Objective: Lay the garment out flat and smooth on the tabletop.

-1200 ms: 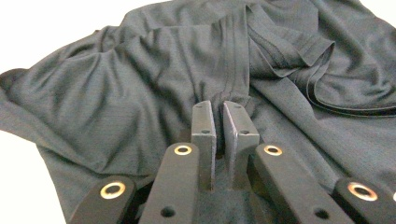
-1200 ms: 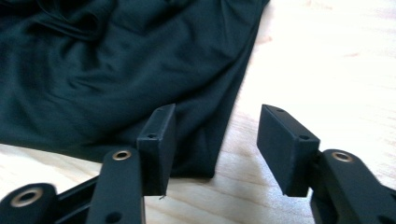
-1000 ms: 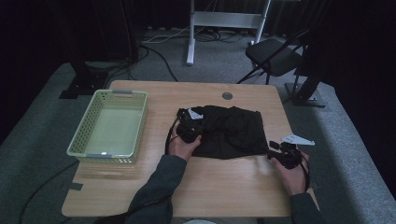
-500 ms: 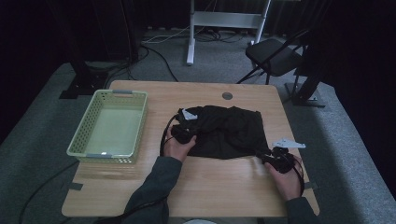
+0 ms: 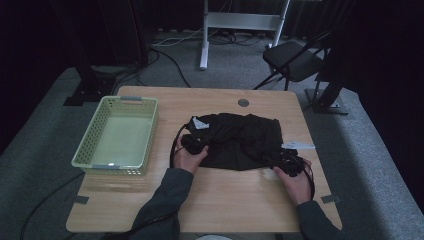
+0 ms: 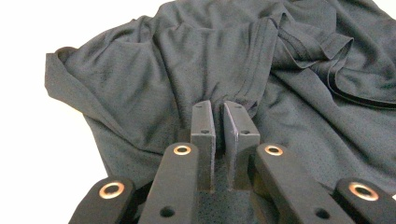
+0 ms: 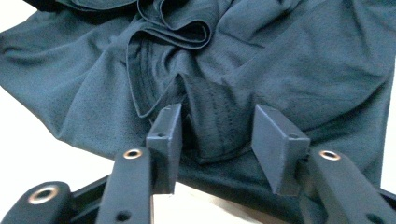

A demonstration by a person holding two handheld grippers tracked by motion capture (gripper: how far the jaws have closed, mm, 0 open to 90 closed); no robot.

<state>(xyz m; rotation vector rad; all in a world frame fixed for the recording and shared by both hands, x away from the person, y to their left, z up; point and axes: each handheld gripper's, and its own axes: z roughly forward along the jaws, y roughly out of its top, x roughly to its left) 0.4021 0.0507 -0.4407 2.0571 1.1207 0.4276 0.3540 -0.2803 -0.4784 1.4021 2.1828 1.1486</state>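
A: High view: we see the black garment [image 5: 240, 141] crumpled on the table [image 5: 220, 200], right of the green basket [image 5: 117, 137].

B: Left gripper view: our left gripper [image 6: 218, 112] pinches a fabric fold.

A: Right gripper view: our right gripper [image 7: 219, 126] has just been opening, jaws spread astride a seam fold.

Off to the side of the light wooden table [image 5: 210, 200] there's a pale green perforated plastic basket [image 5: 118, 137] sitting on its left part, nothing inside that I can see. Near the table's far edge is a small round grey grommet [image 5: 243, 102]. Behind the table, on the grey carpet floor [image 5: 45, 150], a black folding chair [image 5: 295, 60] stands at the far right, with a white metal frame [image 5: 242, 22] just left of it.
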